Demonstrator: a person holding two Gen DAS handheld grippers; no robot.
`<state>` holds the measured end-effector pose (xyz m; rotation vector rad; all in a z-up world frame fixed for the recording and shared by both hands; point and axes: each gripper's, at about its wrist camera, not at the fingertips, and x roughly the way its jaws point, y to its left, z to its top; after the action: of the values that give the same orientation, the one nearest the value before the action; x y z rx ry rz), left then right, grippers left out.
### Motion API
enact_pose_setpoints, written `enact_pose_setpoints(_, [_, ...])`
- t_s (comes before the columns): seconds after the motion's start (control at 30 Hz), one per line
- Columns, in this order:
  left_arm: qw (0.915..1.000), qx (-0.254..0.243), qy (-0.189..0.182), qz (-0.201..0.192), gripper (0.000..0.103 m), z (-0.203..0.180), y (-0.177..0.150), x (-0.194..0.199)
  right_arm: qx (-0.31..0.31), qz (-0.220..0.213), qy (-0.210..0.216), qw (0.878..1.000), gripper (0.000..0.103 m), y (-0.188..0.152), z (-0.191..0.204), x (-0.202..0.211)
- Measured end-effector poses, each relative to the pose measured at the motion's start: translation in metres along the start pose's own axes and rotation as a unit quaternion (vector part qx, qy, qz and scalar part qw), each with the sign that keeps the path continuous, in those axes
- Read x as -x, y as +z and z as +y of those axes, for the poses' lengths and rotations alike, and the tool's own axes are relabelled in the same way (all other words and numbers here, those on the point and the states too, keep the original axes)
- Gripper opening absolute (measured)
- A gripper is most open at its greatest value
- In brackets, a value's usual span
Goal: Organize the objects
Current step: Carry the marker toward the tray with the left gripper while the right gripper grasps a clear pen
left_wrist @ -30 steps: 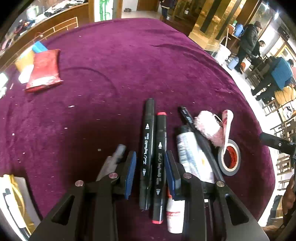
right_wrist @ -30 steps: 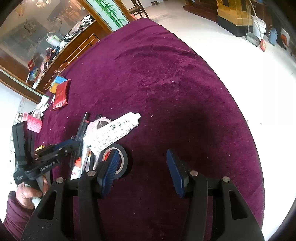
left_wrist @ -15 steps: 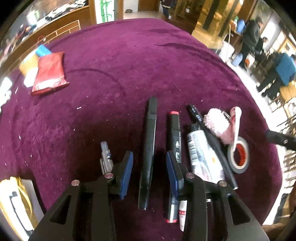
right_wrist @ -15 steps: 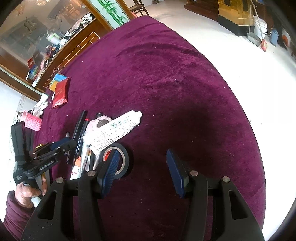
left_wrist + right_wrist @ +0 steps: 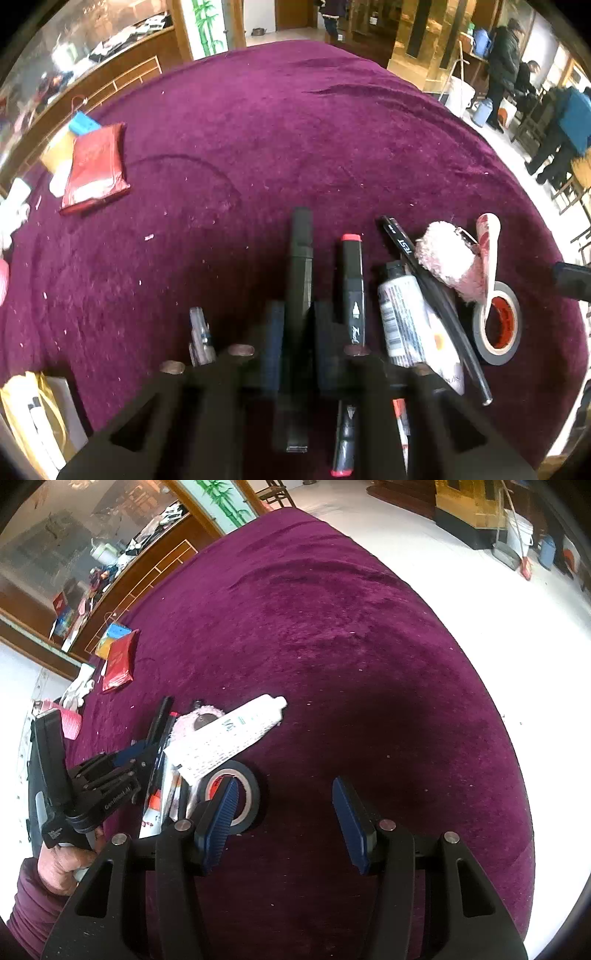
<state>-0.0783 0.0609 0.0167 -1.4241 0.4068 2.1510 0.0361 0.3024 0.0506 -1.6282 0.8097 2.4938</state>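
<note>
Left gripper: your left gripper (image 5: 293,343) is pinched onto the black marker (image 5: 301,258), its two blue pads pressed against the barrel from either side.
Black marker: it runs straight along the gripper's axis, the far end pointing away from you over the purple counter (image 5: 295,129), the near end passing back between the fingers.
Red-capped marker: this marker (image 5: 352,280) lies just right of the black one, parallel to it and outside the gripper; its near end slips under the right finger.
Tube: a white tube (image 5: 400,317) lies right of the red-capped marker, with a thin black pen (image 5: 428,291) lying slantwise across it.
Roller and tape: a pink fluffy roller (image 5: 448,258) sits beyond the pen, and a tape roll (image 5: 496,323) lies flat near the counter's right edge.
Small item: a small clear piece (image 5: 199,332) lies just left of the left gripper; you cannot tell what it is.
Red pouch: a red pouch (image 5: 96,168) lies well apart, at the far left of the counter.
Right gripper: your right gripper (image 5: 284,821) is spread wide and holds nothing; it hovers over bare counter, with the tape roll (image 5: 236,794) just beside its left finger.
Right view of the pile: the white tube (image 5: 229,734) lies on top of the cluster, and the left gripper (image 5: 136,755) shows at the left, closed around the black marker (image 5: 159,720).
</note>
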Motion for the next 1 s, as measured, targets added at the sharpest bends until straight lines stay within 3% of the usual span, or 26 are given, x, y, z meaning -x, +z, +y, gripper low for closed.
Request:
enact_pose_setpoints(0.3, [0.9917, 0.096, -0.048, -0.07, 0.011, 0.038, -0.033, 0.067, 0.051, 0.006, 0.015, 0.999, 0.052, 0.004, 0.046, -0.006])
enact_pose_setpoints(0.47, [0.9819, 0.148, -0.057, -0.103, 0.011, 0.062, -0.069, 0.11, 0.106, 0.023, 0.052, 0.993, 0.052, 0.008, 0.104, -0.021])
enact_pose_setpoints(0.6, [0.9749, 0.184, -0.056, -0.112, 0.011, 0.077, -0.096, 0.128, 0.147, 0.062, 0.078, 0.984, 0.052, 0.01, 0.156, -0.055])
enact_pose_setpoints(0.8, [0.9653, 0.23, -0.047, -0.114, 0.011, 0.104, -0.138, 0.144, 0.184, 0.082, 0.038, 0.979, 0.052, 0.007, 0.213, -0.109])
enact_pose_setpoints(1.0, [0.956, 0.266, -0.039, -0.116, 0.011, 0.139, -0.175, 0.153, 0.197, 0.088, -0.028, 0.976, 0.052, -0.001, 0.234, -0.143])
